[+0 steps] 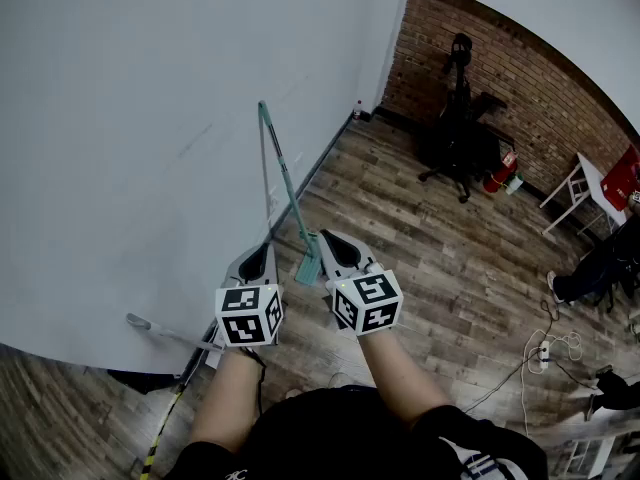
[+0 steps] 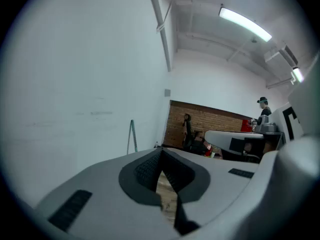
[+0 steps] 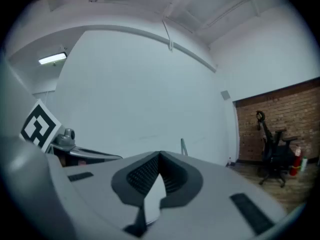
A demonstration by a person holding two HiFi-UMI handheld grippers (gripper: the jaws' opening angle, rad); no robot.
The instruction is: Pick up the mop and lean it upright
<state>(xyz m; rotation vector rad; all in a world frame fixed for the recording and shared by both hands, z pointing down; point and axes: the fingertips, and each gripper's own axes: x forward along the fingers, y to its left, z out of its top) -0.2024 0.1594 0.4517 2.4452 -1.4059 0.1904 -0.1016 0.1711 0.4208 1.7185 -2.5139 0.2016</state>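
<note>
The mop [image 1: 287, 190] has a teal handle and leans upright against the white wall, its flat head [image 1: 308, 268] on the wood floor. My left gripper [image 1: 262, 249] and right gripper [image 1: 328, 236] are held side by side just short of the mop head, one on each side, neither touching it. Both are shut with nothing between the jaws. The left gripper [image 2: 161, 151] sees the mop handle [image 2: 132, 136] standing ahead by the wall. Past the right gripper [image 3: 160, 155] only the top of the mop handle [image 3: 183, 146] shows.
A grey rod [image 1: 165, 331] and a yellow-black striped pole [image 1: 158, 436] lie by the wall at lower left. A black office chair [image 1: 458, 138] and a red extinguisher [image 1: 503, 170] stand at the brick wall. Cables and a power strip [image 1: 544, 351] lie at the right.
</note>
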